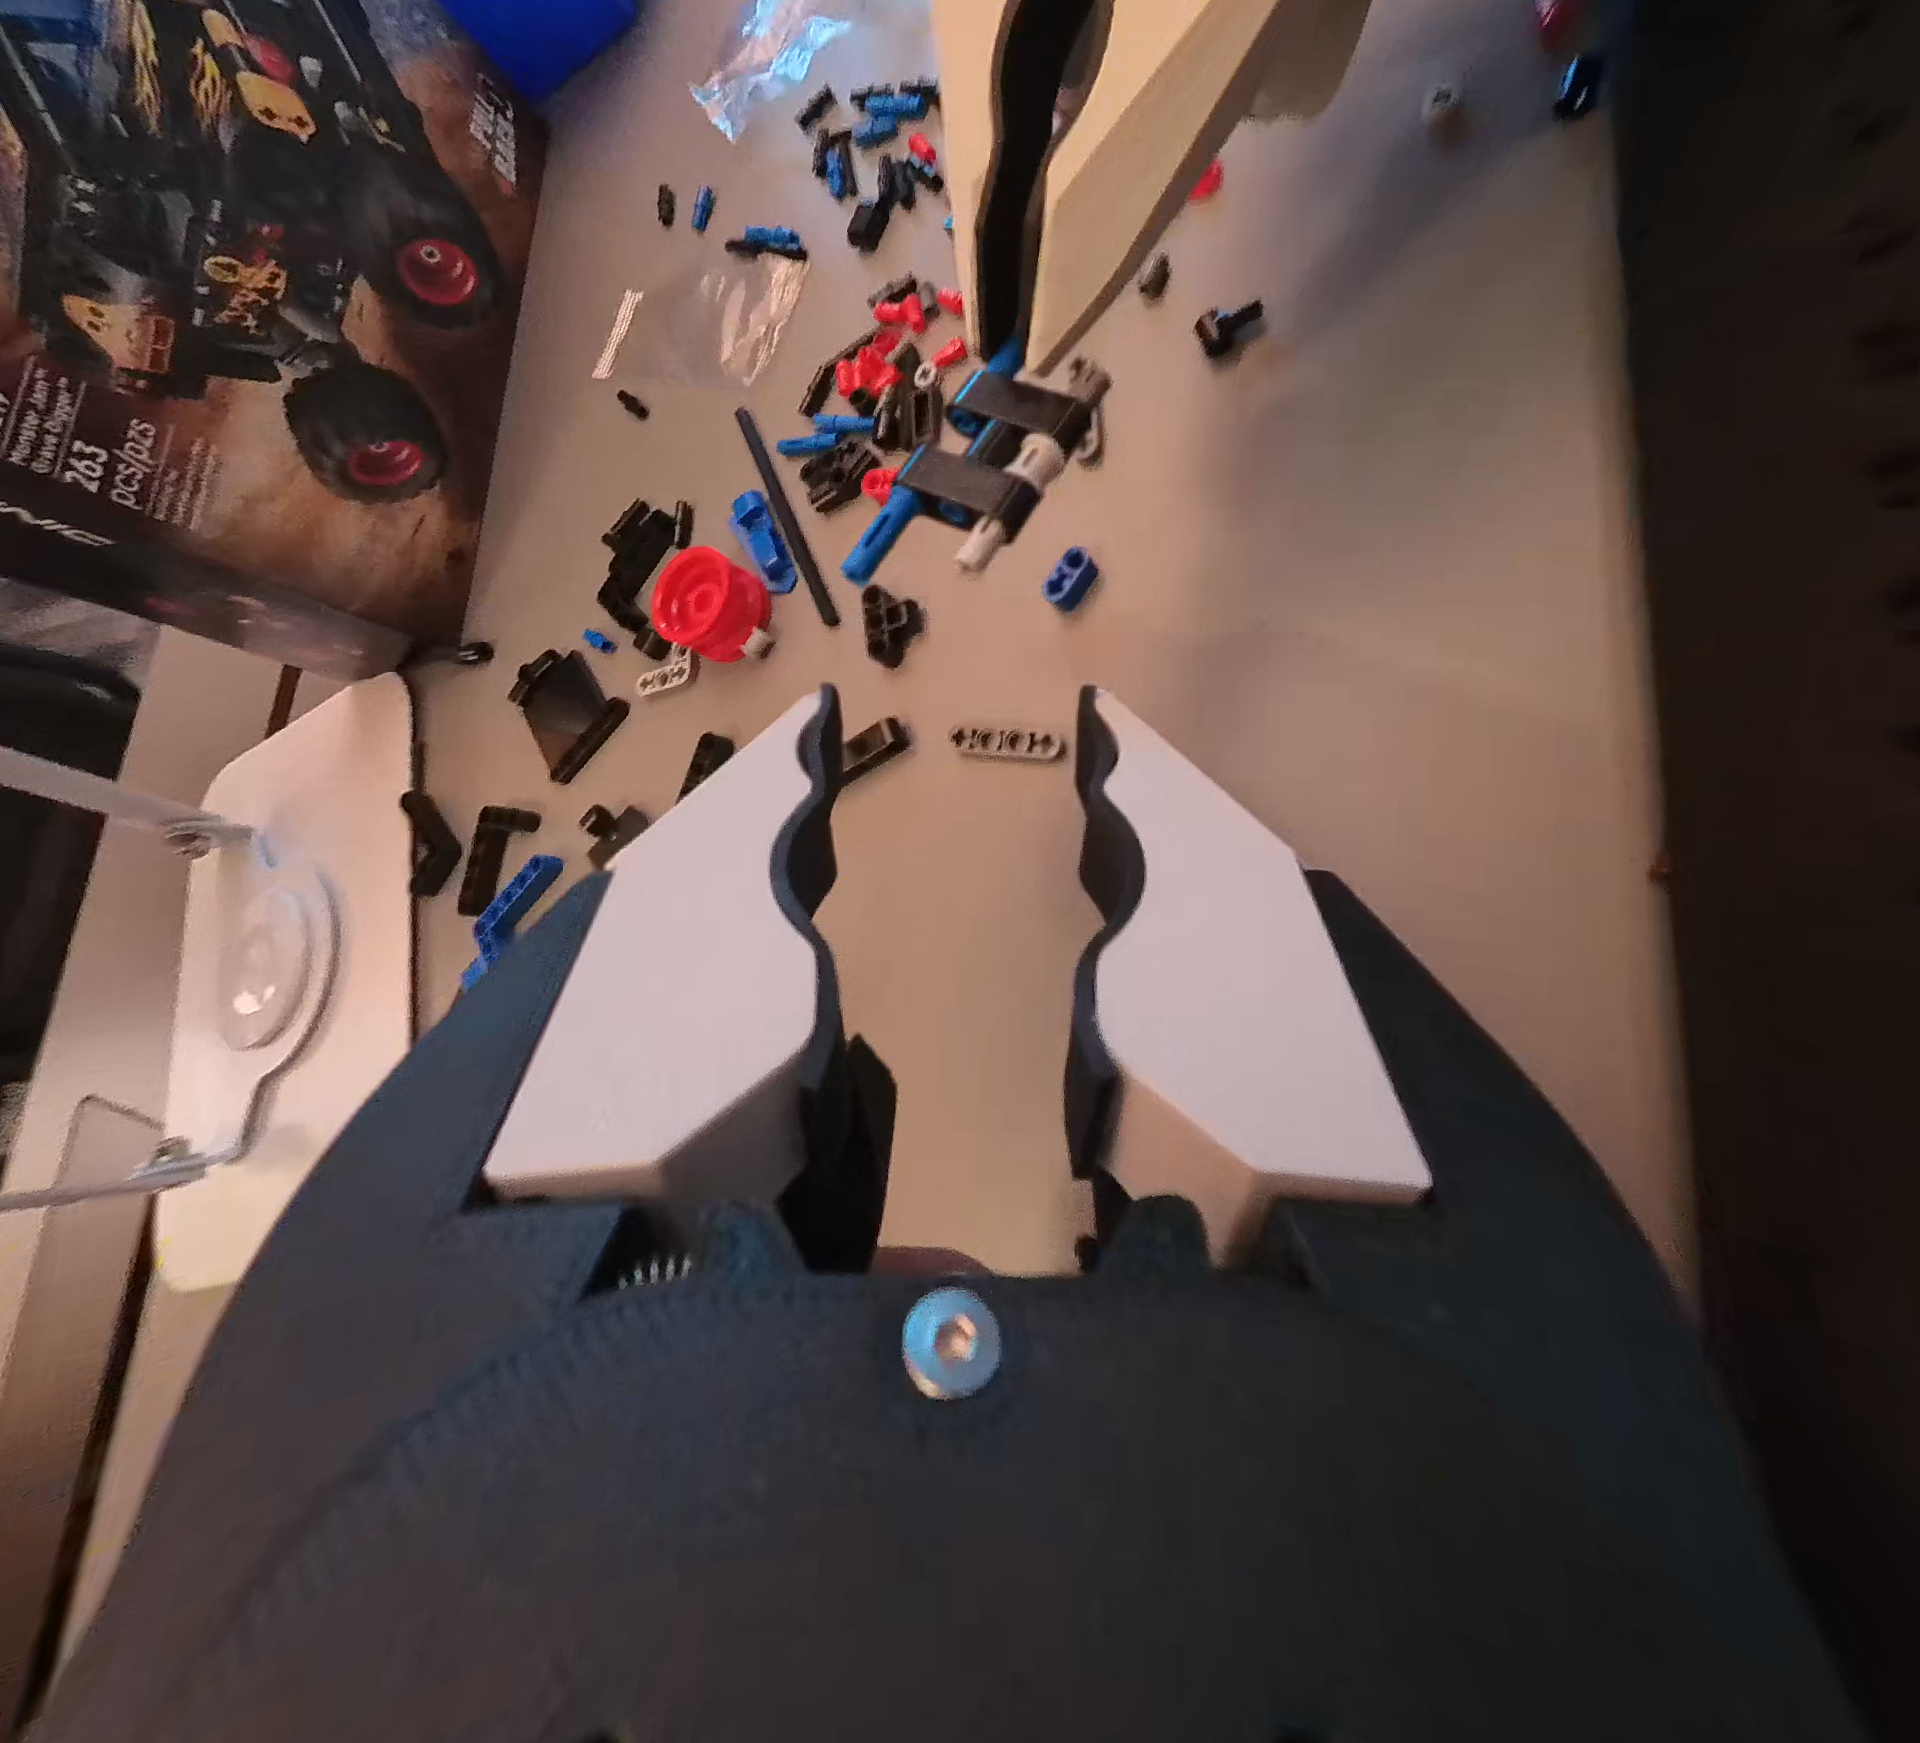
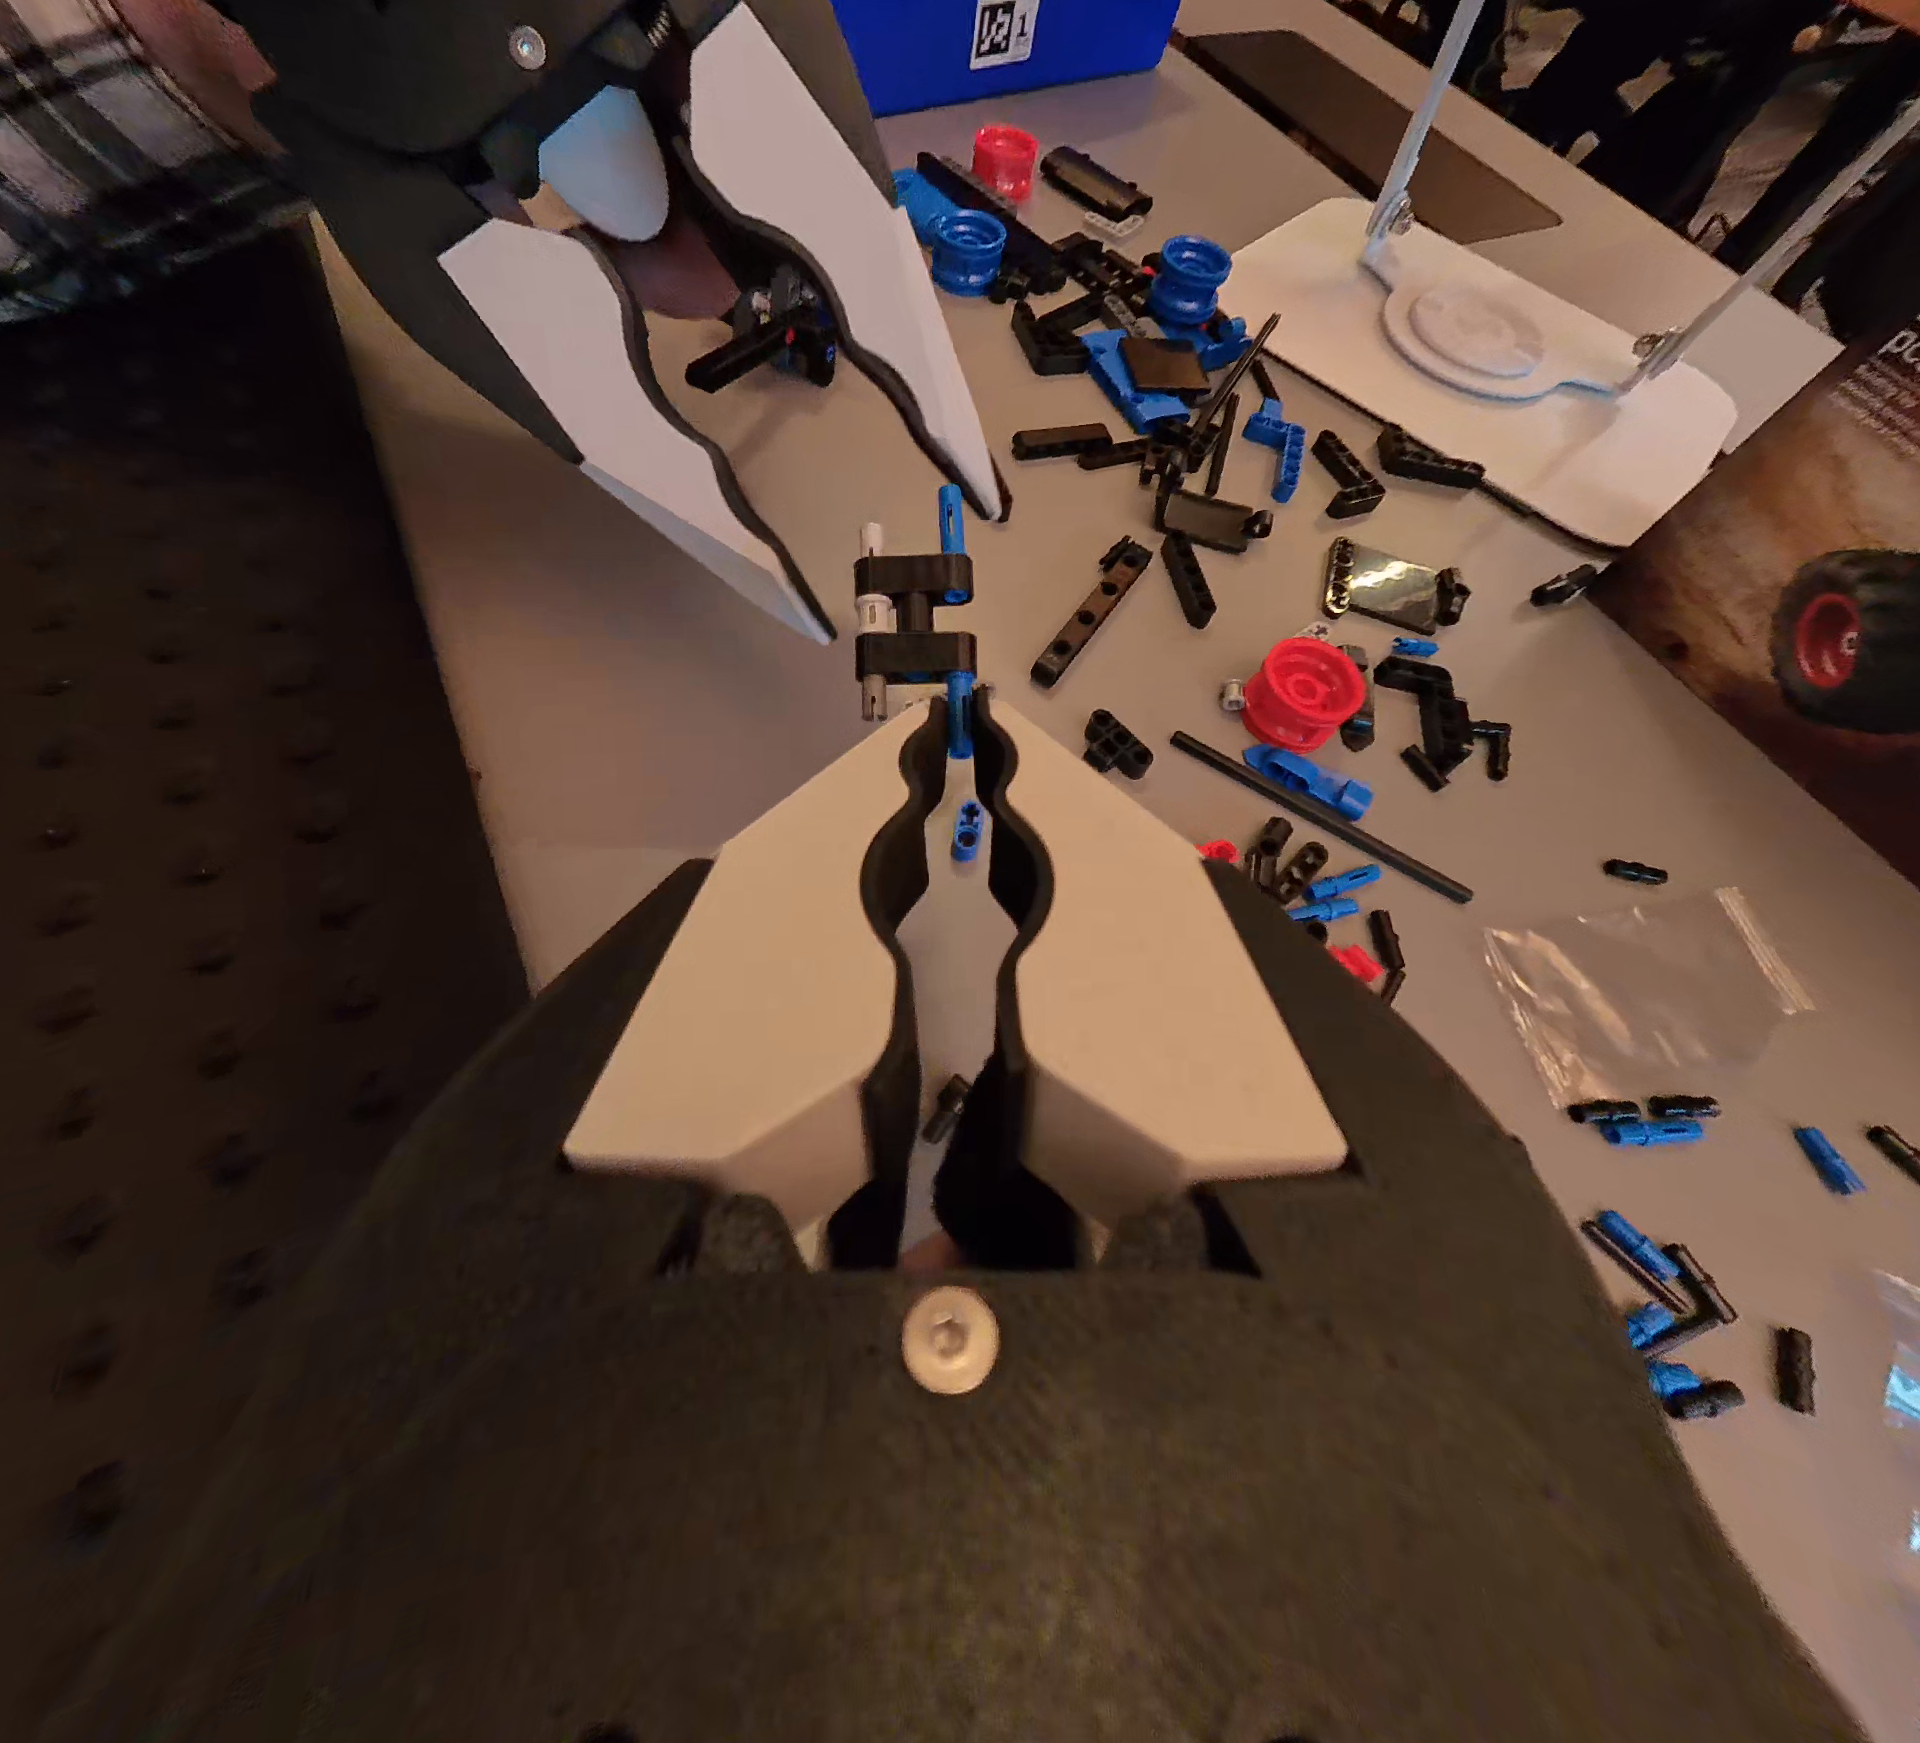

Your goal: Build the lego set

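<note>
The right gripper (image 2: 958,722), white fingers with black wavy pads, pinches the blue axle pin of the small black-and-blue beam assembly (image 2: 914,618) on the grey table (image 2: 644,550). The left gripper (image 1: 954,737) hangs open, empty, just beside that assembly. The red plastic wheel hub (image 2: 1304,691) lies right of it. Best keep the pin square and brace the beams before pushing.
</note>
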`<control>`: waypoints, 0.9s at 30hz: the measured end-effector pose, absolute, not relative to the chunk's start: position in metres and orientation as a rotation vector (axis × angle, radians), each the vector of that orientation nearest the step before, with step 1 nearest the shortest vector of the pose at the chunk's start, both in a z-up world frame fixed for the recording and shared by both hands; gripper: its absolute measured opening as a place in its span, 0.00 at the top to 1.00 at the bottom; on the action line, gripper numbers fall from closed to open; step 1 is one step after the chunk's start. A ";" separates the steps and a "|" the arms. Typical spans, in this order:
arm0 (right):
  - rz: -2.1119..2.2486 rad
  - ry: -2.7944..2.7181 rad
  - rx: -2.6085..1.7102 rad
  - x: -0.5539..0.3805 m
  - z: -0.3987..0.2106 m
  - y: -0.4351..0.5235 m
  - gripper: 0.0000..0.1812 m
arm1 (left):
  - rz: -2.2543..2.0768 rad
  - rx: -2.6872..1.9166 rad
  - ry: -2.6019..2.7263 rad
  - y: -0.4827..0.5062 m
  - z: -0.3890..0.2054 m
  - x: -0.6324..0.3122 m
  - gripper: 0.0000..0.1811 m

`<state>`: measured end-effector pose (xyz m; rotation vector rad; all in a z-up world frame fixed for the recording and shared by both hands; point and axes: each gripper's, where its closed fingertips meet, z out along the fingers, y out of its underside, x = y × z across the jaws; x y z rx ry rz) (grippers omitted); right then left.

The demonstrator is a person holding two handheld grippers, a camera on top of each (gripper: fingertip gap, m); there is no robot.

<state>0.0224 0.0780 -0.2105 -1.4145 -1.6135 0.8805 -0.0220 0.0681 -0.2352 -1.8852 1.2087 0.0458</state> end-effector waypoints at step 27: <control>0.875 -1.341 -1.283 0.005 -0.168 0.084 0.99 | -0.518 -1.742 0.798 0.072 -0.175 -0.001 0.87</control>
